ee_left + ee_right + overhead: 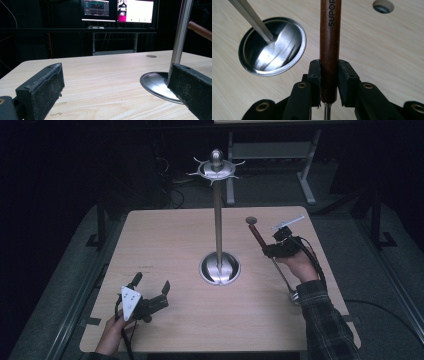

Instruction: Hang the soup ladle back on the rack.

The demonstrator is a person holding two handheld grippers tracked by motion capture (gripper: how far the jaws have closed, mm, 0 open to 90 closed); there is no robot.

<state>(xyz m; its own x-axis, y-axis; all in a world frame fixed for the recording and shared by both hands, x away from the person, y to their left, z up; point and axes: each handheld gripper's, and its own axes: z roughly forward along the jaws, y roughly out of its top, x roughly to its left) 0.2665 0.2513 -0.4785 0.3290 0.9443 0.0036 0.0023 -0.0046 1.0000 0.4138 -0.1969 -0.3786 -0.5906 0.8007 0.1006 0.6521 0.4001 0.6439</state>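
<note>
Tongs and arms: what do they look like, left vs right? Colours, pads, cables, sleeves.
Both tongs are black, two-jawed. The left tongs carry a grey three-cornered plate on top; their pads are dark, rough blocks with small screw holes. The right tongs have black link arms with brass-coloured rivets, and black cables loop from the body. The right forearm wears a dark plaid sleeve.

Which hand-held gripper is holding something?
The right hand-held gripper: its jaws clamp a utensil's brown wooden handle. The left hand-held gripper stands open over bare table.
</note>
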